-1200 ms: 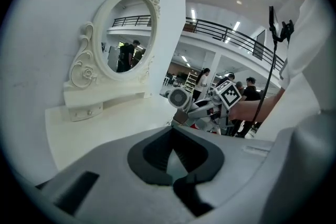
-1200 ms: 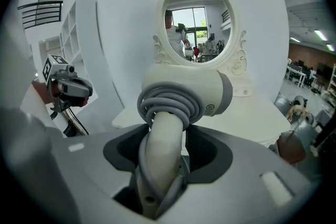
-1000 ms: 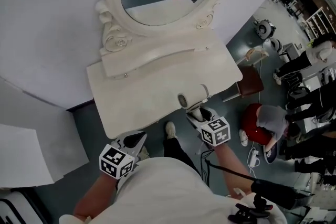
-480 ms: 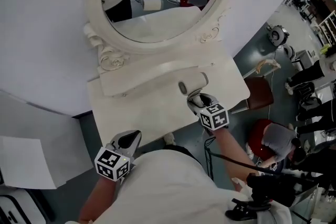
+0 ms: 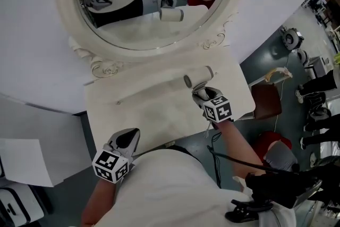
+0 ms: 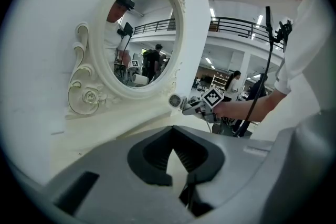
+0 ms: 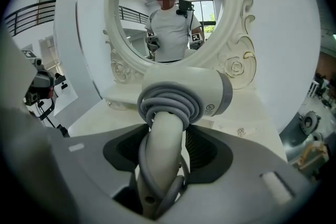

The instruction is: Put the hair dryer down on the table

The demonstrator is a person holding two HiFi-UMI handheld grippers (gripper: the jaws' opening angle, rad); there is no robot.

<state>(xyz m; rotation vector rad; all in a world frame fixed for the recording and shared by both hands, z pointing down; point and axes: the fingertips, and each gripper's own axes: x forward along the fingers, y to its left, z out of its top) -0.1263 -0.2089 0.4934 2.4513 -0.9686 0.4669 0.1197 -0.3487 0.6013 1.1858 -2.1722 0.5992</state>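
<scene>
Two tongs are showing, and both are sitting closer to the mirror (image 5: 143,2) than a second ago. On the left side, the left tongs (image 5: 129,137) are staying low by the near edge of the pale surface (image 5: 143,114). Their jaws are sitting closed together, with nothing between them. They are not helping with the job right now.

In the middle, the big round mirror is filling more of the head view than before, because the person is leaning in toward it. Its glass is now showing both tongs and the dryer.

On the right side, the right tongs (image 5: 202,94) are squeezing the handle of the hair dryer (image 5: 197,78). A grey cord (image 7: 168,105) is wound round that handle. The grip is looking the same as before. The hair dryer is now hanging over the right part of the surface, near the mirror's foot. A second ago it was only at the near edge. It is looking as if it is not resting on the surface yet, though I am not sure.

So the carrying part is nearly ending. I am thinking the next bit is lowering the hair dryer until it is lying on the surface, then letting the jaws go wide.
</scene>
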